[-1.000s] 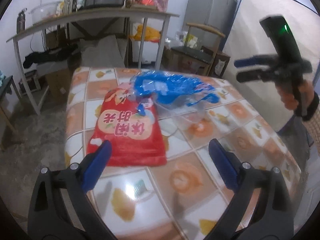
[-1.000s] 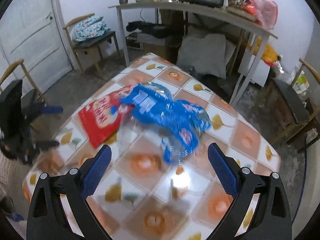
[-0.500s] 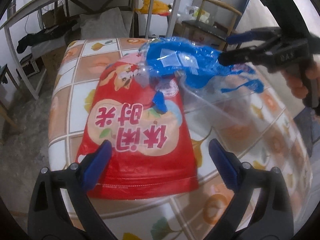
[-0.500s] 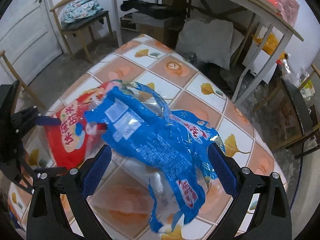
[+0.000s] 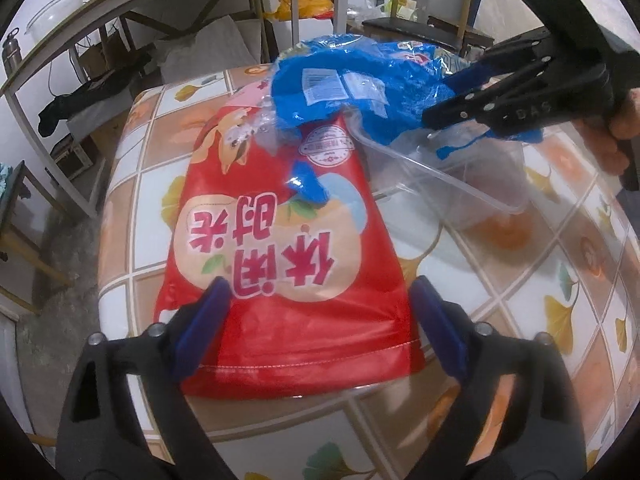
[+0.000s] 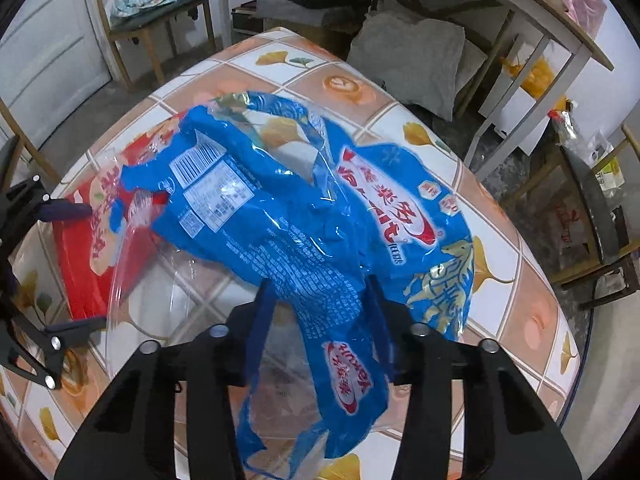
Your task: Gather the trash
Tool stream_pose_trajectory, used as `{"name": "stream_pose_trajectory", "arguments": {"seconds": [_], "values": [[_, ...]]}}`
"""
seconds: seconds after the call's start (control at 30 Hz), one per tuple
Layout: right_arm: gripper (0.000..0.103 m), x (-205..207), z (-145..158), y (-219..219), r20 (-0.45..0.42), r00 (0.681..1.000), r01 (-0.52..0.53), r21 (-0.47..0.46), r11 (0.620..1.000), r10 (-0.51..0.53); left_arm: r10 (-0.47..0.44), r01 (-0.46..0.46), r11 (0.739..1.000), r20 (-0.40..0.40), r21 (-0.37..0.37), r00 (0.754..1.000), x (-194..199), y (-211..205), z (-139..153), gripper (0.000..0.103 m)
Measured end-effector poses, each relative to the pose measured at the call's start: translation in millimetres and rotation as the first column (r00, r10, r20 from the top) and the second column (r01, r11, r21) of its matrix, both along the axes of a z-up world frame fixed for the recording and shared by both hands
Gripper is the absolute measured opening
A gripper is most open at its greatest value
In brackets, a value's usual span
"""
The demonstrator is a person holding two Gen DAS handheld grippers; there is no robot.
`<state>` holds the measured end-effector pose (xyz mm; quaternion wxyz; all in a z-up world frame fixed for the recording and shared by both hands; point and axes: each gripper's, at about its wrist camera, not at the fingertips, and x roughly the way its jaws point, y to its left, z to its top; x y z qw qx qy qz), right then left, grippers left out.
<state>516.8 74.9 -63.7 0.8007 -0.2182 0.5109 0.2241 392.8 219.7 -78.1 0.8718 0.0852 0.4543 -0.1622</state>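
Two wrappers: blue wrapper (image 6: 304,216), limp, light, pinched at its tail by right gripper (image 6: 320,300); beside it red bag (image 5: 288,256), flat, slippery, between wide-open left gripper (image 5: 316,320) fingers, unheld.

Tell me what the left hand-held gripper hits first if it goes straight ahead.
Most likely the red bag: the left hand-held gripper is open, and the bag's near end already lies between its fingers on the tiled table. Height above the bag is unclear.

On the surface (image 5: 576,240) there are one red bag (image 5: 280,248), one blue bag (image 6: 304,216) and one clear plastic container (image 5: 460,184), and two hand-held grippers are above them.
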Motion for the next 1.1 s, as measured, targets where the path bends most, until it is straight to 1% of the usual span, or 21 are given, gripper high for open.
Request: {"name": "stream_pose_trajectory", "arguments": {"seconds": [0.03,0.07,0.1,0.13,0.17,0.2,0.23,0.3,0.33,0.37,0.4,0.43,0.47,0.7,0.87,1.0,1.1], "values": [[0.034,-0.5,-0.5,-0.4,0.0,1.0,-0.001,0.001,1.0,0.001,-0.009,0.009,1.0,0.003,-0.002,1.0,-2.2,-1.5,1.0,0.079],[0.031,-1.8,-0.4,-0.9,0.004,1.0,-0.003,0.002,1.0,0.003,-0.014,0.014,1.0,0.005,-0.002,1.0,-3.7,-1.3,1.2,0.074],[0.029,-2.5,0.1,-1.6,0.006,1.0,-0.003,0.007,1.0,0.003,-0.021,0.021,1.0,0.006,-0.002,1.0,-5.8,-2.9,1.6,0.067],[0.027,-3.0,1.2,-2.8,0.007,1.0,-0.001,0.012,1.0,0.0,-0.028,0.028,1.0,0.008,-0.004,1.0,-8.6,-4.6,2.7,0.063],[0.024,-3.9,3.0,-4.7,0.01,1.0,0.004,0.019,1.0,-0.004,-0.036,0.036,0.999,0.009,-0.007,0.999,-12.1,-7.2,4.2,0.056],[0.022,-4.4,4.7,-6.8,0.013,1.0,0.008,0.029,1.0,-0.008,-0.043,0.043,0.999,0.009,-0.013,0.999,-15.0,-9.6,5.7,0.049],[0.019,-5.3,6.3,-8.9,0.014,1.0,0.013,0.038,0.999,-0.014,-0.05,0.051,0.998,0.007,-0.025,0.999,-16.7,-11.2,6.8,0.045],[0.016,-6.8,10.8,-15.3,0.018,0.999,0.028,0.062,0.998,-0.029,-0.054,0.054,0.997,-0.001,-0.046,0.999,-19.1,-12.3,8.6,0.034],[0.014,-7.3,12.4,-17.8,0.017,0.999,0.033,0.071,0.997,-0.034,-0.055,0.055,0.997,-0.003,-0.052,0.998,-20.5,-13.3,9.3,0.03],[0.013,-8.0,13.6,-19.6,0.018,0.999,0.038,0.078,0.996,-0.04,-0.064,0.063,0.995,-0.011,-0.073,0.998,-22.2,-13.9,10.2,0.016],[0.012,-9.2,16.9,-23.4,0.025,0.998,0.048,0.091,0.995,-0.051,-0.065,0.063,0.994,-0.023,-0.091,0.998,-23.3,-14.6,10.4,0.007],[0.011,-10.2,19.7,-26.7,0.025,0.998,0.054,0.103,0.993,-0.057,-0.058,0.055,0.994,-0.025,-0.094,0.998,-24.4,-15.5,10.4,0.007],[0.01,-11.7,22.8,-30.4,0.028,0.997,0.062,0.116,0.991,-0.066,-0.058,0.055,0.994,-0.022,-0.092,0.998,-25.1,-15.5,9.9,0.001],[0.008,-21.8,43.1,-52.1,0.049,0.991,0.116,0.187,0.975,-0.128,-0.061,0.061,0.994,0.0,-0.095,0.998,-33.5,-14.0,9.5,0.0],[0.008,-39.3,67.2,-70.9,0.075,0.983,0.147,0.236,0.961,-0.169,-0.062,0.063,0.992,0.013,-0.11,0.998,-46.5,-9.5,14.1,0.0],[0.008,-56.6,85.4,-90.7,0.078,0.979,0.162,0.273,0.948,-0.19,-0.053,0.054,0.988,0.009,-0.144,0.999,-60.4,-3.0,19.9,0.0],[0.008,-80.2,91.9,-109.6,0.064,0.976,0.18,0.293,0.939,-0.207,-0.043,0.048,0.976,0.029,-0.21,0.999,-69.3,5.0,31.1,0.0]]}}
